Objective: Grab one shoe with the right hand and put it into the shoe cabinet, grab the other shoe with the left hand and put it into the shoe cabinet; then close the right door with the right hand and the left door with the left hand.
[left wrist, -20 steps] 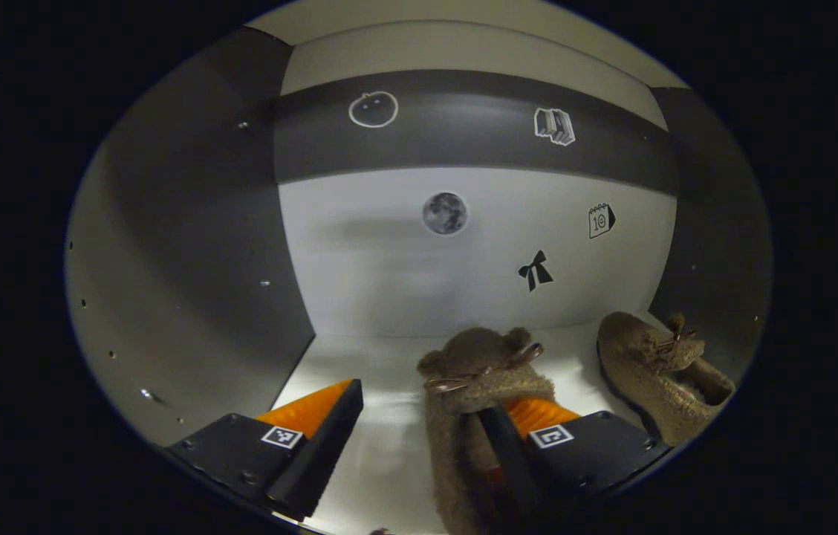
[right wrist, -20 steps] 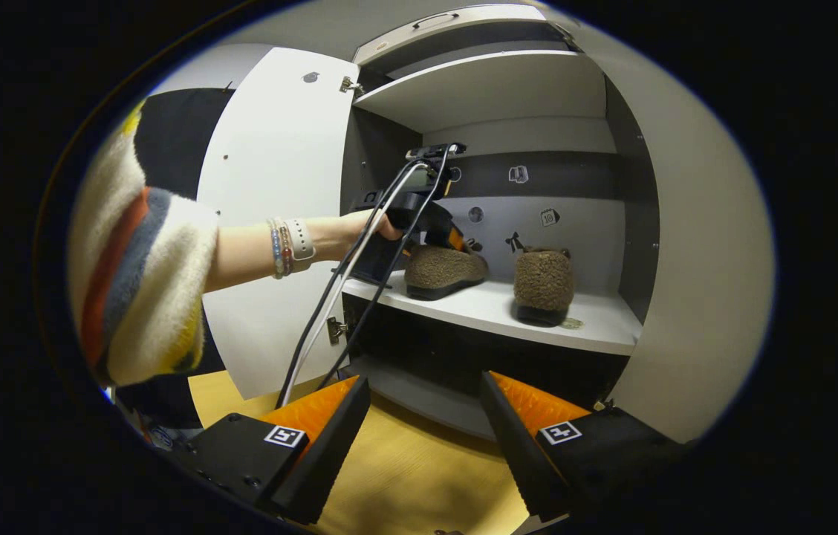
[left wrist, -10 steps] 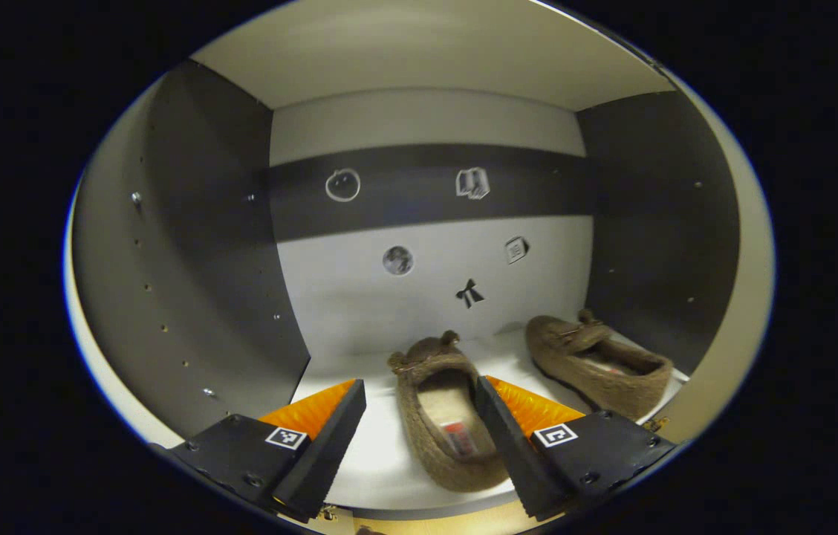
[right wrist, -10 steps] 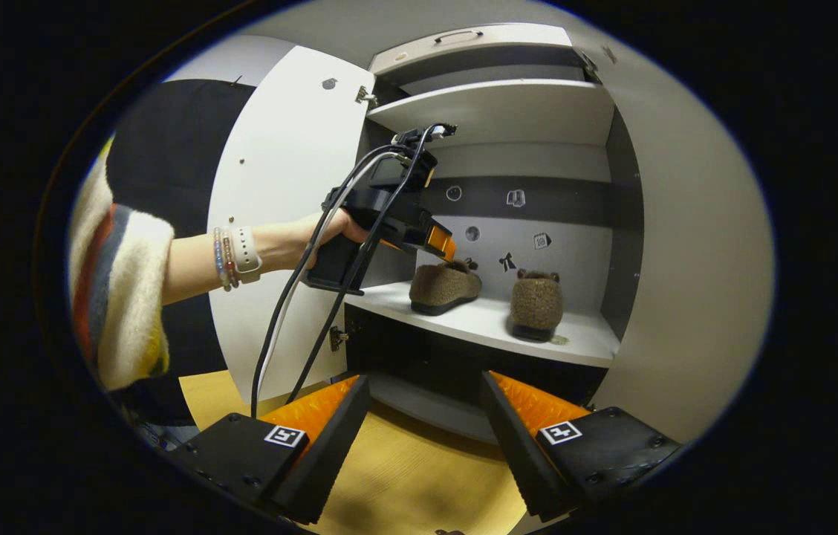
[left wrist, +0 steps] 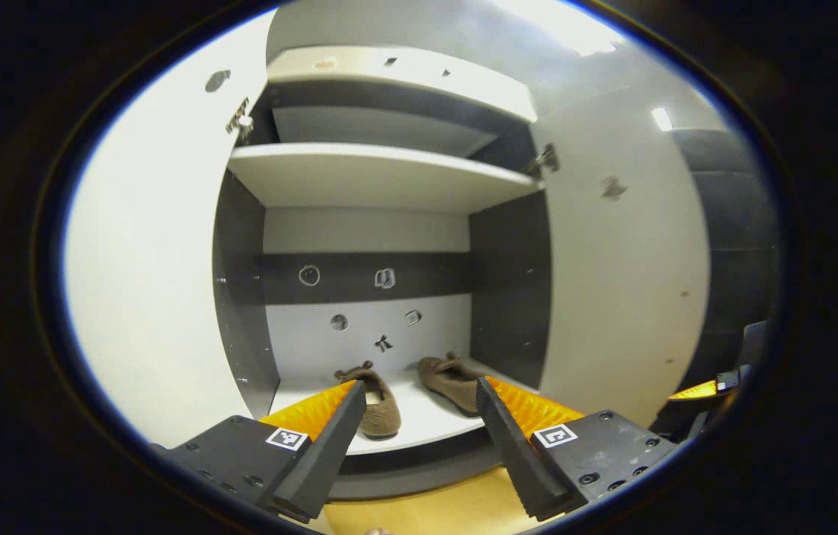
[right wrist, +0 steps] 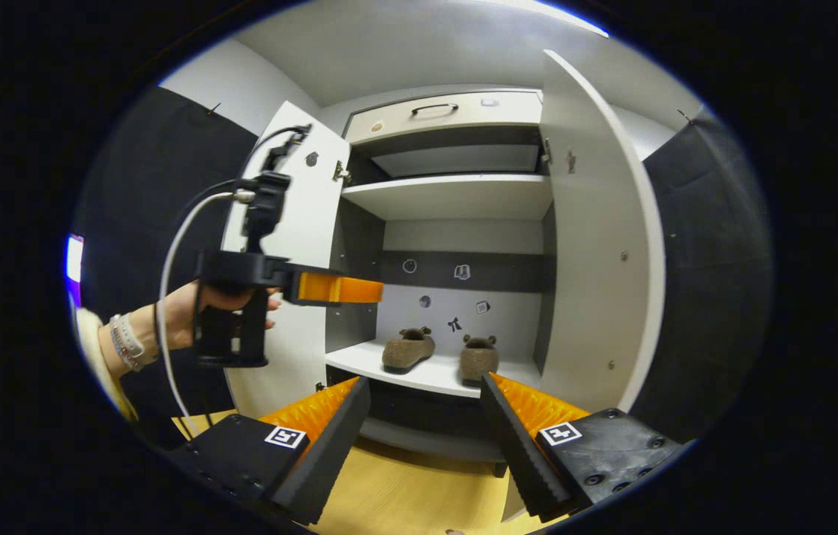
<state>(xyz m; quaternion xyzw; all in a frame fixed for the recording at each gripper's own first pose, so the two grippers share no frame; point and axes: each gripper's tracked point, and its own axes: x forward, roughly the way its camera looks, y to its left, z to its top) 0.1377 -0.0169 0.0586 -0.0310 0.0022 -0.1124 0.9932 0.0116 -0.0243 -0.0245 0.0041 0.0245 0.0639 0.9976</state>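
Note:
Two brown fuzzy shoes stand side by side on the middle shelf (right wrist: 359, 362) of the open shoe cabinet: the left shoe (right wrist: 408, 348) (left wrist: 380, 407) and the right shoe (right wrist: 480, 358) (left wrist: 452, 374). My left gripper (left wrist: 419, 446) is open and holds nothing, out in front of the cabinet. In the right gripper view a hand holds the left gripper (right wrist: 359, 289) level, in front of the left door (right wrist: 293, 245). My right gripper (right wrist: 423, 438) is open too, farther back and facing the cabinet. Both the left door and the right door (right wrist: 597, 260) (left wrist: 619, 297) stand wide open.
Above the shoes there is an upper shelf (right wrist: 449, 195), and a drawer with a handle (right wrist: 434, 110) tops the cabinet. A lower compartment (right wrist: 426, 416) is dark. Wooden floor (right wrist: 404, 498) lies in front. The right gripper's tip (left wrist: 697, 391) shows beyond the right door.
My left gripper let go of its shoe and drew back out of the cabinet, leaving the shoe on the shelf. My right gripper also backed away, so the whole cabinet is in sight.

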